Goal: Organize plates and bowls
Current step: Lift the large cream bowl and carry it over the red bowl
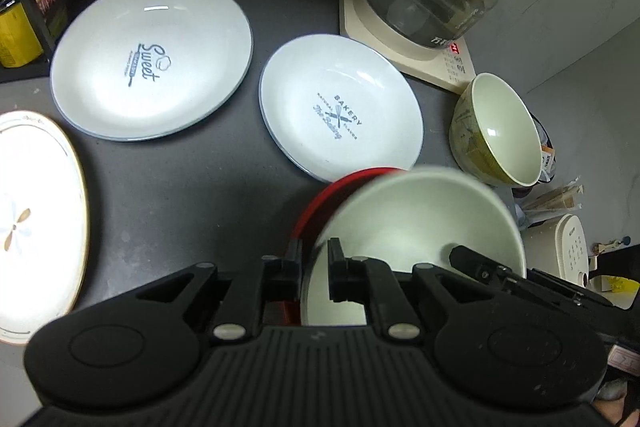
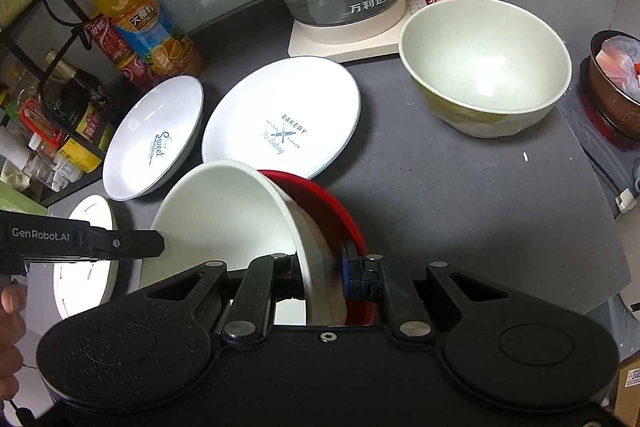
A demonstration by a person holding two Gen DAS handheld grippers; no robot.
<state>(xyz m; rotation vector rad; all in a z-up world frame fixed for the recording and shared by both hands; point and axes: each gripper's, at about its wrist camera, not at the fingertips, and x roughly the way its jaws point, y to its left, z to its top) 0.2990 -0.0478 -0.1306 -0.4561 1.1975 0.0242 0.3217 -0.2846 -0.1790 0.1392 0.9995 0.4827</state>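
Left wrist view: left gripper has its fingers clamped on the near rim of the white bowl, tilted over a red plate
Left view, open room: bare dark bench lies between the bowl and the gold-rimmed plate
Left view, count: two blue-rimmed plates, "Sweet" and "Bakery", apart; green bowl beside the kettle base
Right wrist view: right gripper has its fingers pinched on the white bowl's rim
Right view, edges: bench edge runs right of the green bowl; wide bare surface in front
Right view, count: two bowls, four plates
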